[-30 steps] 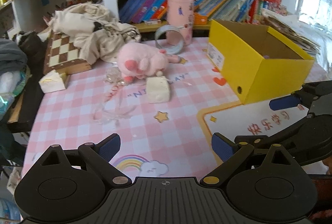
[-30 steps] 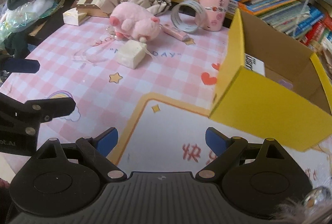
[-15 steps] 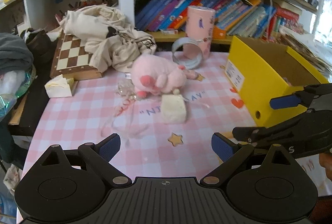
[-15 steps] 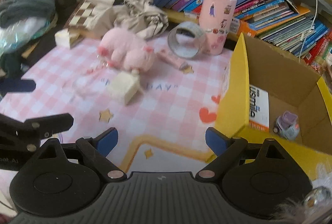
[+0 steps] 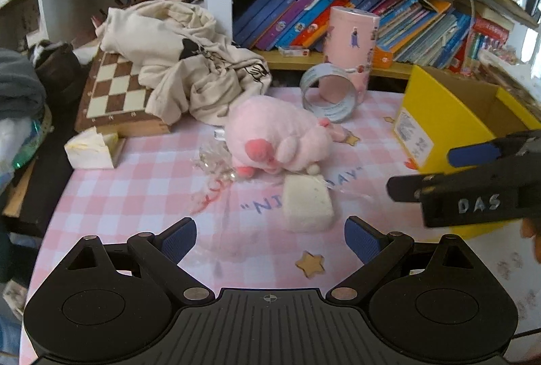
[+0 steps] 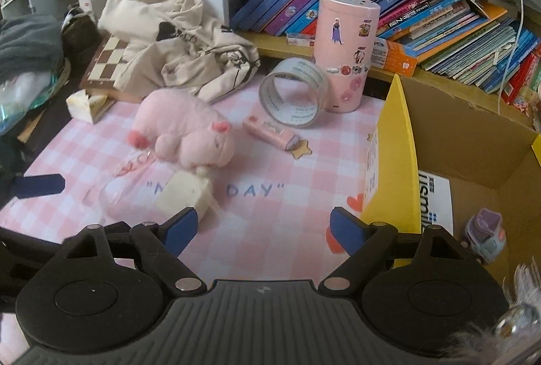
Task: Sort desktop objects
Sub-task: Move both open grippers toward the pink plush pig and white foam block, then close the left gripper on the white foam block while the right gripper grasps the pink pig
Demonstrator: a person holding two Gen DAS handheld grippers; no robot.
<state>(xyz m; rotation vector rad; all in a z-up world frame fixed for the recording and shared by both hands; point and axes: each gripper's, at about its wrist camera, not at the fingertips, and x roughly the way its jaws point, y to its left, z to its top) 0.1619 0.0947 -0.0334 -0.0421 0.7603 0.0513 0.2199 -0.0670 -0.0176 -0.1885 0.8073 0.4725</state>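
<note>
Both grippers empty: left gripper spread, right gripper closing on nothing. Plush pig lies mid-mat beside block; apparently soft, light; grip its body.

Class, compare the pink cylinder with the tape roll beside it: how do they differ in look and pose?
The pink cylinder stands upright; the tape roll sits on its edge, leaning against it. The cylinder is opaque pink with stickers and a closed top; the roll is clear, greyish and hollow, so you see through its middle. The cylinder is far taller. Both are round and rest on the checked mat.
</note>
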